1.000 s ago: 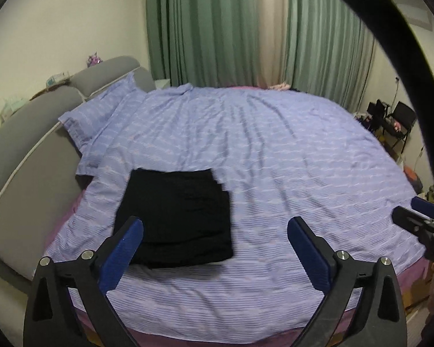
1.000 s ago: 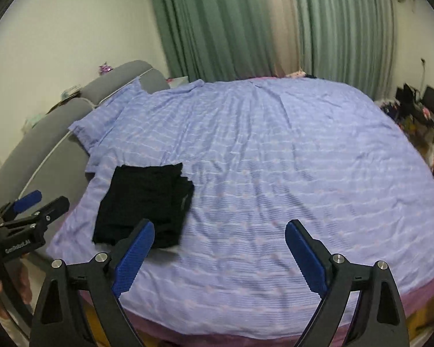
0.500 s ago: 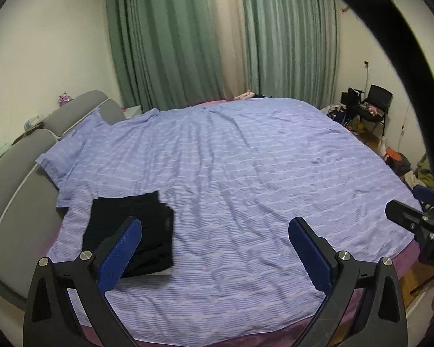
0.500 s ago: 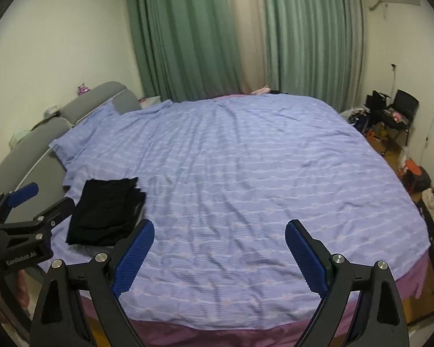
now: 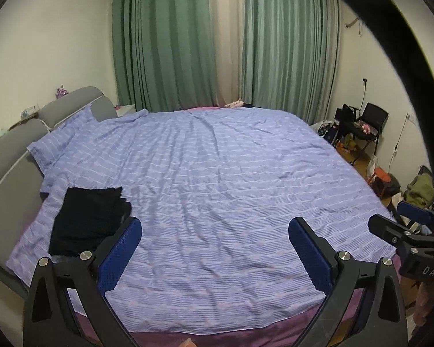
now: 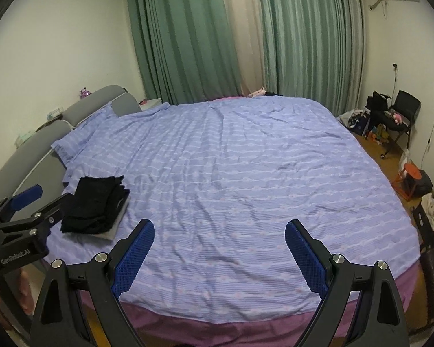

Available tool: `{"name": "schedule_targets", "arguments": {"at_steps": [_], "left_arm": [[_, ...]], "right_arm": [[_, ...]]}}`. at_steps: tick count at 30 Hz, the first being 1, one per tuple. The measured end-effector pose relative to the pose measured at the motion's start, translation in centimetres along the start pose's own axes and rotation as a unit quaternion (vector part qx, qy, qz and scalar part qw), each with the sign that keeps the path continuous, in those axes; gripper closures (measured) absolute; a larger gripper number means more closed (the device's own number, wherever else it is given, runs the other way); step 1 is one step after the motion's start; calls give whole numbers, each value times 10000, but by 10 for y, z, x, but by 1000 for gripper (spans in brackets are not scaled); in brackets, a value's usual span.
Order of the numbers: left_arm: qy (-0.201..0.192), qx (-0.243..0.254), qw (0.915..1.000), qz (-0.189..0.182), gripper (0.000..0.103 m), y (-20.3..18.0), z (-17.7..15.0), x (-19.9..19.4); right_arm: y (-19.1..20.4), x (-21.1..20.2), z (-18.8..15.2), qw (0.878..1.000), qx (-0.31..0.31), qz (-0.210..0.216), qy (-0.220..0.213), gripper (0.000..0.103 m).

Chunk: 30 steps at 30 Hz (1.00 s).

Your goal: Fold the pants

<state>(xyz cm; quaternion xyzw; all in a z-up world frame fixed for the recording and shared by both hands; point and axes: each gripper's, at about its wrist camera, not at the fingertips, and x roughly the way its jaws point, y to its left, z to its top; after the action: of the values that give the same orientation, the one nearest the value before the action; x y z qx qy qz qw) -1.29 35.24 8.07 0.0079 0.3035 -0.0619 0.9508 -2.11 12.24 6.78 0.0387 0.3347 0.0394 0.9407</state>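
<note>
1. Far left: grey headboard [image 6: 29, 147] with a striped pillow [image 6: 81, 136] leaning on it. No hazard here unless the stack is shoved that way.
2. Left near corner of the bed [image 6: 246, 173]: the black pants [image 6: 97, 204] lie folded in a compact pile, resting on what looks like a pale grey folded item [image 6: 117, 225]. Judgement: folding looks finished. The pile sits near the mattress edge, and its right side shows loose stepped layers, so a nudge could fan them open or tip the pile toward the floor.
3. Left hand-held gripper [image 5: 214, 245]: jaws spread wide, nothing between them, off the cloth. In the right view its body hangs just beside the pile. Risk: a careless swing clips the stack.
4. Centre: the striped sheet [image 5: 231, 188] is bare and mildly wrinkled. Dragging the pile across it would bunch both.
5. Right hand-held gripper [image 6: 220, 248]: jaws also wide apart, empty, over the near edge of the bed and well apart from the pants.
6. Far right: a black chair [image 6: 402, 115] and floor clutter [image 6: 410, 179] beside the bed; a snag for anyone stepping back.
</note>
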Motion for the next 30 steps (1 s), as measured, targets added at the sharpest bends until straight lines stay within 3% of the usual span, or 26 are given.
{"name": "schedule_targets", "arguments": {"at_steps": [8, 18, 30], "left_arm": [[96, -42, 9997, 208, 0, -38, -10, -7], [54, 13, 9998, 208, 0, -64, -15, -19], [88, 7, 9995, 293, 0, -70, -15, -21]], "right_arm": [[-35, -16, -8, 10000, -23, 39, -45, 10], [-55, -30, -16, 9999, -18, 105, -101, 10], [-65, -33, -17, 9999, -20, 84, -94, 10]]}}
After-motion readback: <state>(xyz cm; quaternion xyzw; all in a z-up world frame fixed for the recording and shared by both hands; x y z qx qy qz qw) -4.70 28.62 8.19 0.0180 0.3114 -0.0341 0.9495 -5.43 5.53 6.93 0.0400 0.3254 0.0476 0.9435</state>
